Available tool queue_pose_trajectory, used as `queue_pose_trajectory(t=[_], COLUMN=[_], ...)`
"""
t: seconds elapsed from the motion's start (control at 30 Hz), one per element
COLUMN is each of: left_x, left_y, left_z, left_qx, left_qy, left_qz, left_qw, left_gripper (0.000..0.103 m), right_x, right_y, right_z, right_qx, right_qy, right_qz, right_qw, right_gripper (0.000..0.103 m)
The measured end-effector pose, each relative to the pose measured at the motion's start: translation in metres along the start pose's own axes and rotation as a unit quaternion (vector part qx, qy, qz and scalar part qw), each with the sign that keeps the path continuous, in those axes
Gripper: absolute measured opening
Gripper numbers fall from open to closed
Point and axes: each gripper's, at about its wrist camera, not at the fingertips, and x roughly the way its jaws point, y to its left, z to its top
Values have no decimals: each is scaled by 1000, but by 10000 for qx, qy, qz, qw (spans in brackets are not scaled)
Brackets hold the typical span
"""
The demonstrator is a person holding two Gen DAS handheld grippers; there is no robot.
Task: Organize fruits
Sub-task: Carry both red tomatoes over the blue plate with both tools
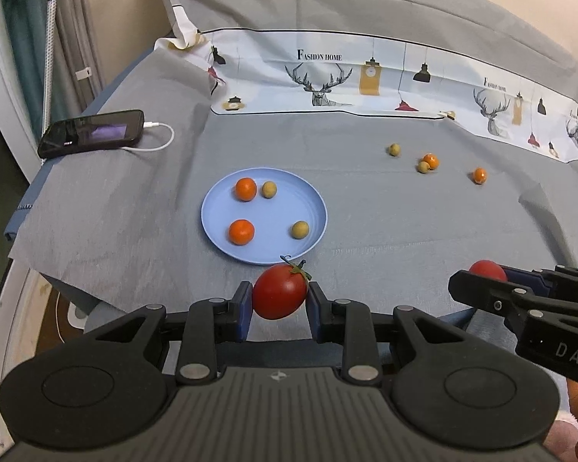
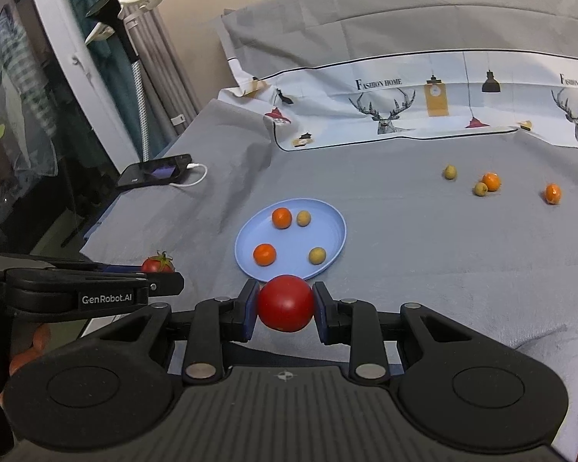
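A stemmed red tomato (image 1: pixel 280 292) is clamped between the nearly closed left tongs (image 1: pixel 279 310) at the lower centre of the left wrist view. A second, smooth tomato (image 2: pixel 286 303) is gripped likewise by the right tongs (image 2: pixel 285 310). Just above both, on the grey bed (image 1: pixel 385 223), a blue plate (image 1: pixel 215 227) carries two oranges and two small greenish fruits, perhaps olives, while five more fruits are scattered at the upper right.

"fashion home": printed cloth (image 1: pixel 366 73) | "genrobot.ai": left gripper (image 2: pixel 162 269) | "das": right gripper (image 1: pixel 485 273)
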Motion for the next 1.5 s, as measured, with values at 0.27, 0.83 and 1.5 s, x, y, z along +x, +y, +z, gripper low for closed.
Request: queue_pose_trajectory(t=[0.27,0.83,1.5], left_x=[0,19,106], left_y=[0,10,43], left_z=[0,7,46], left_qx=[5,-61,-132], left_qy=[22,209,870], left_qz=[2,22,213], left_qw=[10000,9998,9959], left_gripper=[32,32,32], right_x=[1,20,122], right_y=[4,4,-1], right_z=[0,6,36], right_qx=[-56,-137,-328], right_qy=[24,212,785], right_qz=[-44,-87,-215], right_qw=[10000,9996,9961], right_gripper=[31,31,31])
